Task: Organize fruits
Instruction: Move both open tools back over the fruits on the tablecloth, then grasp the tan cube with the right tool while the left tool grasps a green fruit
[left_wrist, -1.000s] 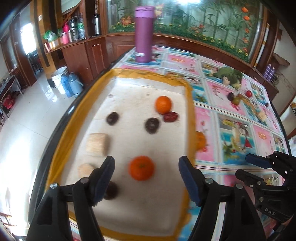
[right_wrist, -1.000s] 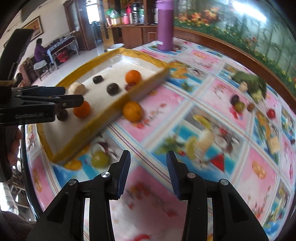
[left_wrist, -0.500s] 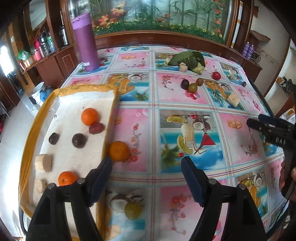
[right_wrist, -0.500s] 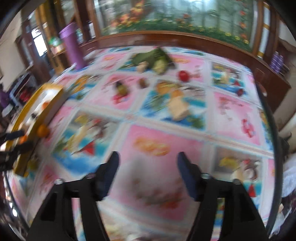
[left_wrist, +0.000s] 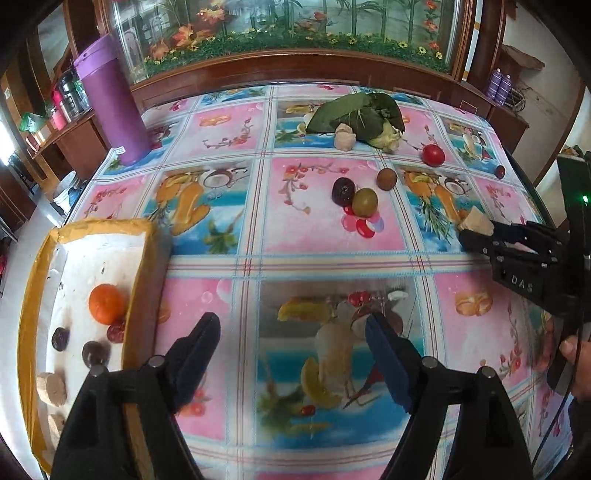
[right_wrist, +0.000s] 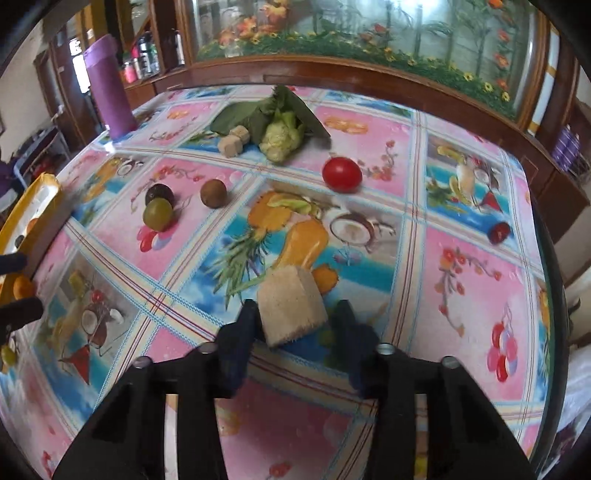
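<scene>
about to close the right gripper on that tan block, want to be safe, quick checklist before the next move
1. Tan block sits between the right gripper fingers: ok.
2. Right gripper open wide enough to pass the block: ok.
3. Fingers touching the block: cannot tell; the left finger looks very close, the right one shows a gap.
4. Nothing crowding the block; the red tomato and brown fruit lie well apart: ok.
5. Left gripper open, empty, over bare tablecloth: ok.
6. Free space in the tray beside the orange: ok.
</scene>
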